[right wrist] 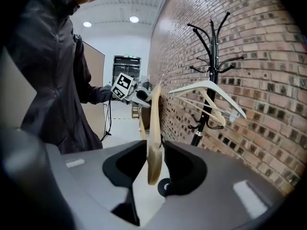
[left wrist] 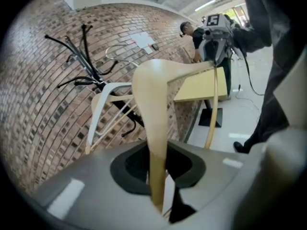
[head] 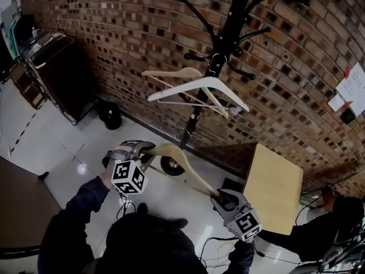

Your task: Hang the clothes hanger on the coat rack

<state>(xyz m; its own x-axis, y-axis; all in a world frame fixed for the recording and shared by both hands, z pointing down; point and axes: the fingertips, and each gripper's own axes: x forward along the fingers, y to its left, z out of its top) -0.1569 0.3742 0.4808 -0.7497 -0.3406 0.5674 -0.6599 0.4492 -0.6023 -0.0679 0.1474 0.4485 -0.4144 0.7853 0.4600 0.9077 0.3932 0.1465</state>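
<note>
The carrying step is under way: the left gripper (head: 142,148) is clamping its fingers on one end of the wooden clothes hanger (head: 178,156), which is hanging low in front of the coat rack (head: 219,56). The right gripper (head: 223,196) is keeping its fingers apart around the other end. The next move is probably calling for a lift to a free peg.

I wear a dark navy jacket with long sleeves (head: 80,207) and a black cap (head: 149,238). My left tongs (head: 142,149) and right tongs (head: 223,197) are grey moulded shells. Each bears a white cube, left cube (head: 129,177) and right cube (head: 246,223), printed with black square markers.
</note>
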